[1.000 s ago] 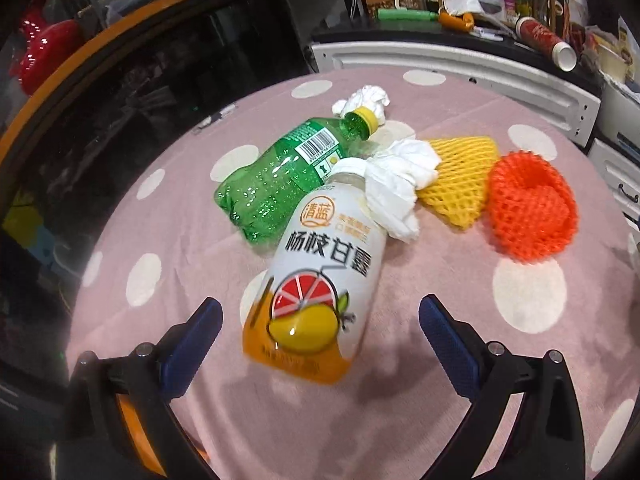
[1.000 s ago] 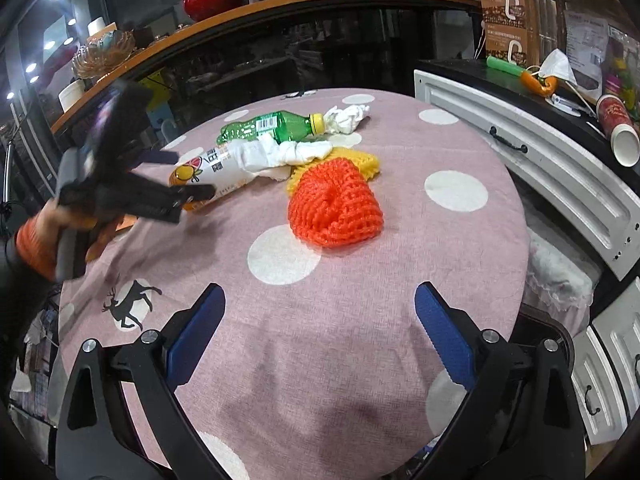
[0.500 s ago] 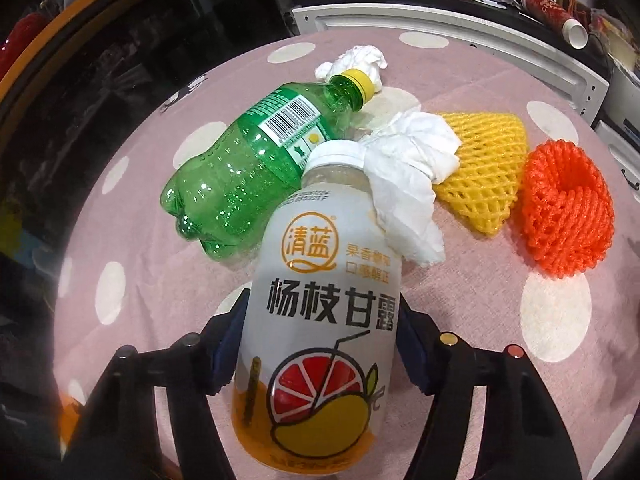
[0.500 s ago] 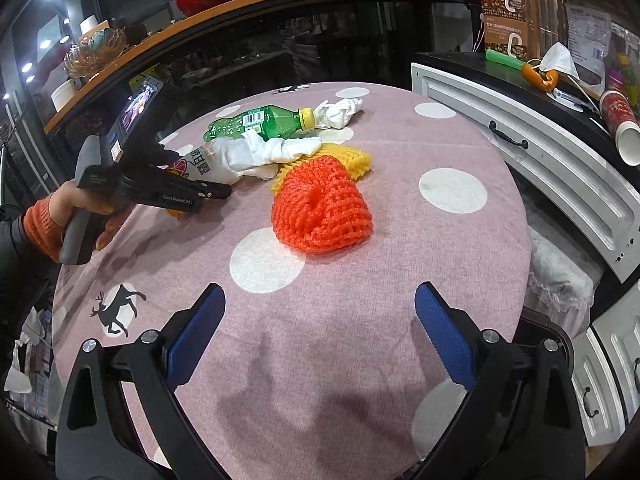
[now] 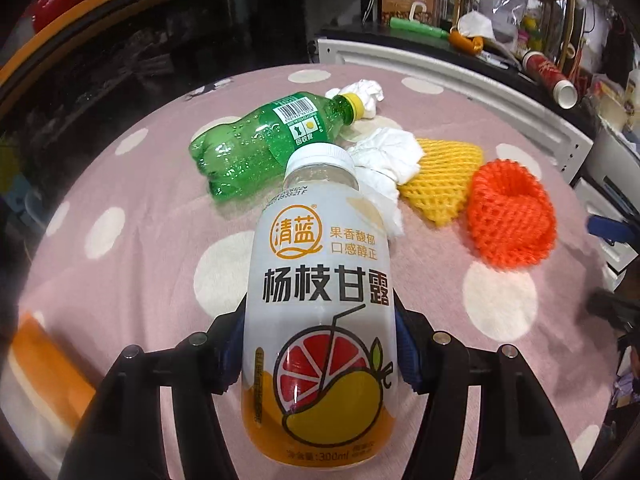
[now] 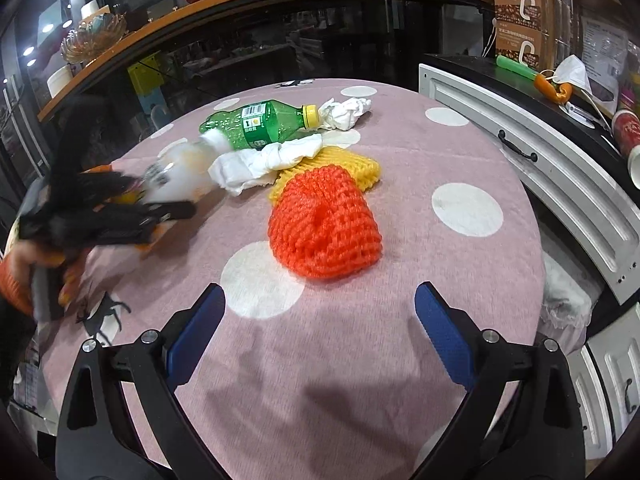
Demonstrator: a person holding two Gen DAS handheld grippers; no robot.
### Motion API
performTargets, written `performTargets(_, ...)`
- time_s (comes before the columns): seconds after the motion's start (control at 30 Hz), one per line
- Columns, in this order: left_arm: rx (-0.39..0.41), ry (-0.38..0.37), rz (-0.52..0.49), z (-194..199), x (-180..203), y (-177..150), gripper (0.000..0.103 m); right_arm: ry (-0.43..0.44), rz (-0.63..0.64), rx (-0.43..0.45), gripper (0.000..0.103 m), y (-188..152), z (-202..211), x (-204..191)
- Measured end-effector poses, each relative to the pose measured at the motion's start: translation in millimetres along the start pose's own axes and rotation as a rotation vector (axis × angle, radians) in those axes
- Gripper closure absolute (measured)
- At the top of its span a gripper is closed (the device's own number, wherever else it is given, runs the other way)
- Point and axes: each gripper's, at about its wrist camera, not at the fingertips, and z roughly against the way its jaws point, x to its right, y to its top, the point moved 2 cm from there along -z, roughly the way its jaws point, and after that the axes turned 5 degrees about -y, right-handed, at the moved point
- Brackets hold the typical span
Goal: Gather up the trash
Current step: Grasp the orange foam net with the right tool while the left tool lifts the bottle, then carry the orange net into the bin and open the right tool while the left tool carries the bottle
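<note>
My left gripper (image 5: 320,344) is shut on a white juice bottle (image 5: 320,300) with an orange fruit label, holding it around its middle, lifted off the pink spotted table (image 5: 140,272). It shows blurred in the right wrist view (image 6: 180,178). On the table lie a green bottle (image 5: 260,140), crumpled white tissue (image 5: 384,160), a second tissue ball (image 5: 364,94), a yellow foam net (image 5: 440,168) and an orange foam net (image 6: 324,224). My right gripper (image 6: 320,336) is open and empty, just short of the orange net.
A white cabinet with drawers (image 6: 560,184) runs along the table's right side, its top cluttered with cups and boxes. A dark glass counter (image 6: 240,52) stands behind the table. The table edge (image 6: 536,280) drops off at right.
My left gripper closed on the juice bottle and lifted it away from the tissue and green bottle. My right gripper stayed open, almost still.
</note>
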Motion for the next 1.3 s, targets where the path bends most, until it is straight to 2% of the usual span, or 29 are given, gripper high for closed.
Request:
performTargets(0.2, 0.084, -0.006, 0.017, 35.4, 9.9, -20.5, 0.043, 0.003, 0.022, -0.034, 0.009, 16.9, -24.7, -2.6)
performTargets(0.37, 0.153, 0.019, 0.009, 53.3, 21.4, -32.3, 0.043, -0.008, 0.041, -0.078, 0.010, 25.8, -48.5, -4.6)
performTargets(0.43, 0.169, 0.030, -0.005, 57.9, 27.5, -37.7, 0.043, -0.023, 0.049, -0.090, 0.018, 27.3, -55.5, -5.3)
performTargets(0.5, 0.181, 0.028, -0.012, 61.1, 33.4, -43.0, 0.043, -0.033, 0.061, -0.115, 0.038, 26.8, -61.4, -7.0)
performTargets(0.53, 0.184, 0.022, -0.011, 63.0, 34.2, -45.4, 0.043, -0.052, 0.063, -0.129, 0.039, 25.9, -64.7, -6.7)
performTargets(0.6, 0.191, 0.008, 0.001, 65.5, 35.9, -49.8, 0.043, -0.043, 0.072, -0.125, 0.056, 25.6, -61.8, -8.3)
performTargets(0.7, 0.194, -0.016, 0.031, 66.5, 36.8, -52.7, 0.043, -0.058, 0.088, -0.115, 0.066, 23.8, -54.7, -11.0)
performTargets(0.93, 0.217, -0.043, 0.083, 73.5, 41.6, -62.0, 0.043, -0.075, 0.129, -0.028, 0.070, 12.8, -18.3, -17.1)
performTargets(1.3, 0.265, -0.068, 0.079, 89.7, 76.2, -78.2, 0.043, -0.051, 0.063, 0.059, 0.070, -21.3, 46.9, -4.7)
